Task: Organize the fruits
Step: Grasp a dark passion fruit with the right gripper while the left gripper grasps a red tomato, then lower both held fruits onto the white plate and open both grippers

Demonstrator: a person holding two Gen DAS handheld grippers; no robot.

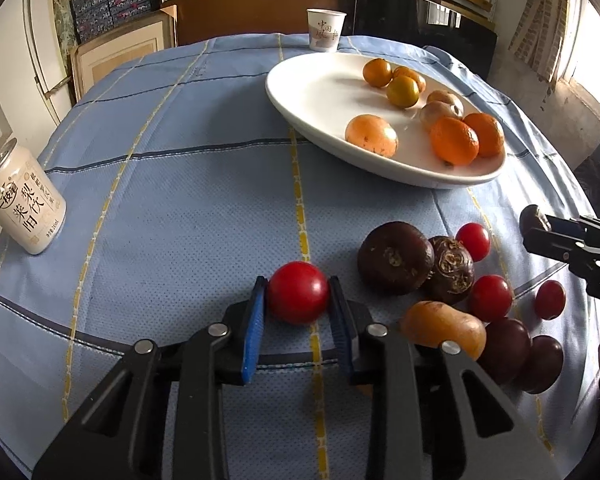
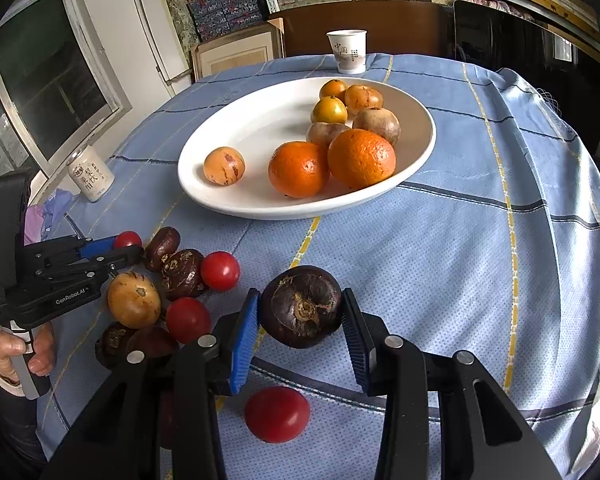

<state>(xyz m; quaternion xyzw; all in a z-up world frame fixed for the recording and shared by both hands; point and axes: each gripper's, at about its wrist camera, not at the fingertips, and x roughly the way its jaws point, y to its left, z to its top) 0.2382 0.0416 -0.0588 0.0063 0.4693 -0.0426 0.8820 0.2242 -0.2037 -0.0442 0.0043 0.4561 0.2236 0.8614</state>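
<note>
My left gripper (image 1: 298, 285) is shut on a red cherry tomato (image 1: 299, 294) that rests on the blue checked tablecloth. In the right wrist view this gripper (image 2: 129, 249) shows at the left, a hand holding its handle. My right gripper (image 2: 300, 297) is shut on a dark brown water chestnut (image 2: 302, 306), held just above the cloth. Between the two grippers lies a loose pile of dark chestnuts (image 1: 396, 258), red tomatoes (image 1: 490, 298) and a tan fruit (image 1: 444, 328). Beyond it a white plate (image 2: 252, 128) holds oranges (image 2: 360, 158), small yellow-orange fruits and brownish ones.
A white drink can (image 1: 24, 200) stands near the table's left edge. A paper cup (image 1: 325, 30) stands behind the plate at the far edge. One more red tomato (image 2: 277, 414) lies on the cloth under my right gripper. Shelves and boxes fill the background.
</note>
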